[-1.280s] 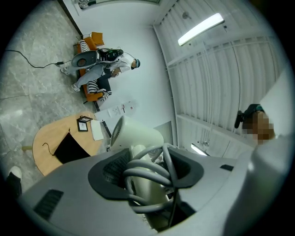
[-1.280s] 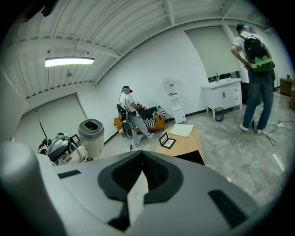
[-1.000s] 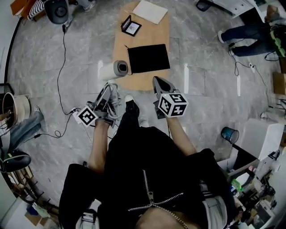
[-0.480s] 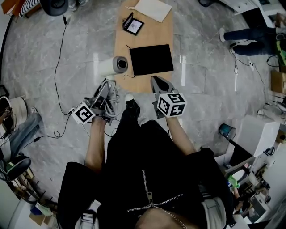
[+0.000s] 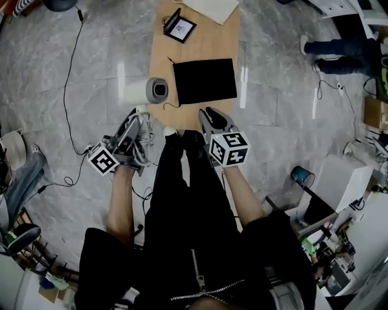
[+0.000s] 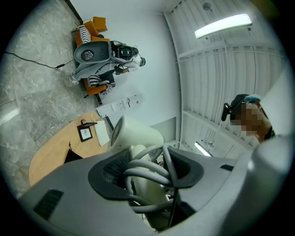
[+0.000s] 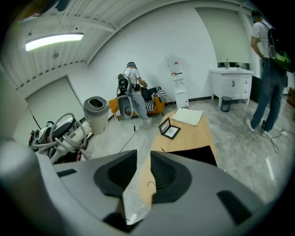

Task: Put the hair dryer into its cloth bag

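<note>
The white hair dryer (image 5: 148, 91) hangs off the left edge of the low wooden table (image 5: 206, 45). My left gripper (image 5: 130, 128) is shut on its handle and coiled grey cord (image 6: 147, 175); the barrel (image 6: 136, 133) sticks out past the jaws. The black cloth bag (image 5: 205, 80) lies flat on the table, also in the right gripper view as the bag (image 7: 198, 154). My right gripper (image 5: 209, 115) hovers at the table's near edge, just short of the bag. Its jaws are opening and stand narrowly apart, with nothing between them (image 7: 143, 159).
A small framed picture (image 5: 179, 28) and a white sheet (image 5: 212, 7) lie at the table's far end. My own legs and shoes (image 5: 182, 136) stand between the grippers. A cable (image 5: 76, 54) runs across the floor at left. A person (image 5: 339, 45) stands at upper right.
Both grippers have dropped lower and come nearer my body, the left one drifting left with the hair dryer. The right jaws, shut before, now stand slightly apart.
</note>
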### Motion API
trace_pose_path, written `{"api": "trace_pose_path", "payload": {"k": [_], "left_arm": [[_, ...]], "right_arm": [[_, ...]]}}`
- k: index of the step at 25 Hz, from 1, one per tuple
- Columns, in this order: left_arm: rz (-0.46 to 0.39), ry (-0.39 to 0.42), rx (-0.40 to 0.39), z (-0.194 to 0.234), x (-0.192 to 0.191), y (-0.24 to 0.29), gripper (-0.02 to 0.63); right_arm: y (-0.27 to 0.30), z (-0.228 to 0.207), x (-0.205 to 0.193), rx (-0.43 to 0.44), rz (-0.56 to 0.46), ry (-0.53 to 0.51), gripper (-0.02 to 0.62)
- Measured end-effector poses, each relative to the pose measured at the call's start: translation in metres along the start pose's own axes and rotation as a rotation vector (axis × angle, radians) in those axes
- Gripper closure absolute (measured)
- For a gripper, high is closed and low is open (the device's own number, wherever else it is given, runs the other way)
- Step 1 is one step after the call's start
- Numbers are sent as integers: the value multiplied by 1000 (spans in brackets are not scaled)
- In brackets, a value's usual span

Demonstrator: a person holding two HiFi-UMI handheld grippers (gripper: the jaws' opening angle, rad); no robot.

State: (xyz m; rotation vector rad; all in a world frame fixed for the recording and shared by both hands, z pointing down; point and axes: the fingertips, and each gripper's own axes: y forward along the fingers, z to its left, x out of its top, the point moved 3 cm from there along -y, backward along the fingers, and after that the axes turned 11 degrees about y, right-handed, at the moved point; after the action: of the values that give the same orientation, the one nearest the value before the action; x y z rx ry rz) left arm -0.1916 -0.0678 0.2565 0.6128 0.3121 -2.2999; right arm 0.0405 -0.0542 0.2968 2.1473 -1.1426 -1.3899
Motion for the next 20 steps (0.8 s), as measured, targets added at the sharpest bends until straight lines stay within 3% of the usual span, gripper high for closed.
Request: {"api": "trace_pose_path", "payload": {"k": [8,14,20], "left_arm": [[-15,-18,-32,39,-21,15,373],[23,40,-11,87,-44,27,373],[37,8,41,146,-70,29,373]], "right_arm": [[63,-36,-21,5,68,-8,497],[114,-69,-50,-17,113,-32,477],[173,-99,-90,-51,183,-95,457]]}}
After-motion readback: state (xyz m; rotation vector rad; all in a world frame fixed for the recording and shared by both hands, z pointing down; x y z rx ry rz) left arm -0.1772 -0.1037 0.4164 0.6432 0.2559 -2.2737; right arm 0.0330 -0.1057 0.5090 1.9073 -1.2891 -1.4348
